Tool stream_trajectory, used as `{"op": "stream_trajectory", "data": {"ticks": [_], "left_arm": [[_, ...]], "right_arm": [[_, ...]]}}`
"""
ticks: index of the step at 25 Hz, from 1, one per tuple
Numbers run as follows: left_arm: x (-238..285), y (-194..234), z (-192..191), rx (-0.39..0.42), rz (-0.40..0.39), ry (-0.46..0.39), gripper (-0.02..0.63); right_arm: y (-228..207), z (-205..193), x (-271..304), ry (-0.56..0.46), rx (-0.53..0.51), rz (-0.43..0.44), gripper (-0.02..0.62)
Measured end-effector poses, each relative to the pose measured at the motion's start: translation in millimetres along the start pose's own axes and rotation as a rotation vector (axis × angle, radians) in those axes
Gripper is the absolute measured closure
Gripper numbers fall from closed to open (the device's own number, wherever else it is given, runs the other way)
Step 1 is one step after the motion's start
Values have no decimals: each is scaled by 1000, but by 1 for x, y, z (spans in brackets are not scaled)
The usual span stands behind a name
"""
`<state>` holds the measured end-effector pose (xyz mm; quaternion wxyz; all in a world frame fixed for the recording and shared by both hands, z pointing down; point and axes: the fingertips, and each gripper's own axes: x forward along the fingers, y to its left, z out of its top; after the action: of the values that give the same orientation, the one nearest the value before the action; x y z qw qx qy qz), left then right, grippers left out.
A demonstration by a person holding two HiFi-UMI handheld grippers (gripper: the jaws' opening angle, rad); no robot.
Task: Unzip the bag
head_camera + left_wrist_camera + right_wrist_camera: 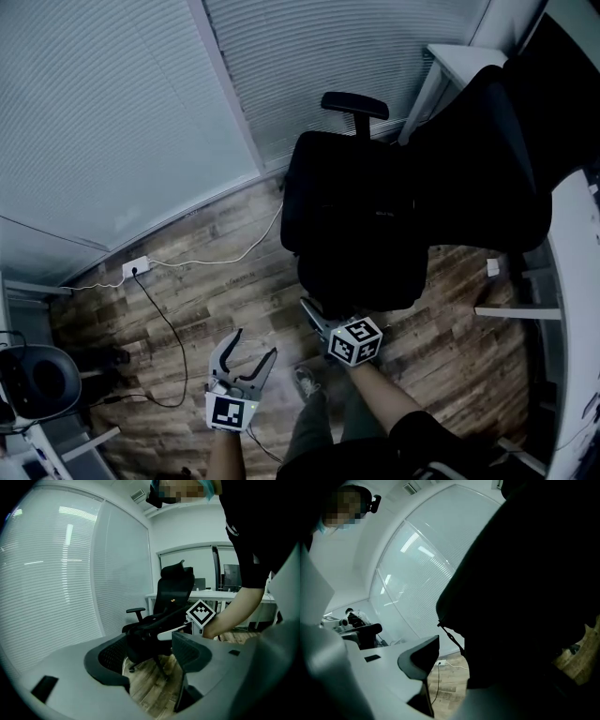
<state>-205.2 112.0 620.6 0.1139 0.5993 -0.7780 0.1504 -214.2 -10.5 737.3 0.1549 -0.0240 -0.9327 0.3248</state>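
Observation:
A black bag [356,220] lies on the seat of a black office chair [354,105] in the head view. My right gripper [314,314] reaches in at the bag's near lower edge. In the right gripper view the bag [525,588] fills the right side as a dark mass, with a thin strap or pull [451,635] hanging at its edge. One jaw shows there standing wide; the other is lost in the dark of the bag. My left gripper [249,352] hangs open over the floor, apart from the bag and holding nothing.
A wood floor [225,291] carries a white power strip [136,269] with trailing cables. Another dark chair [37,380] stands at the far left. A white desk [574,281] runs along the right. Window blinds [112,112] close the back. The person's shoe [305,381] is below.

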Motion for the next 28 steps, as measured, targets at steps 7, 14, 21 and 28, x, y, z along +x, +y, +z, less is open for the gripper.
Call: {"op": "stream_trajectory", "data": {"ticks": [7,14,21,28], "left_arm": [[2,4,-3,32,-17,8,304],[21,-8,-11,111,-71,67,304],[62,-12,-33,214,-146,112,304],[103,-19,-48,366,-236,164,304]], "right_arm": [[14,2,-13,-13,21,41,540],[25,4,-25,-2,139,126,545],[29,15,-27,9,234,198,545],[29,20,-31,33,256,239,545]]}}
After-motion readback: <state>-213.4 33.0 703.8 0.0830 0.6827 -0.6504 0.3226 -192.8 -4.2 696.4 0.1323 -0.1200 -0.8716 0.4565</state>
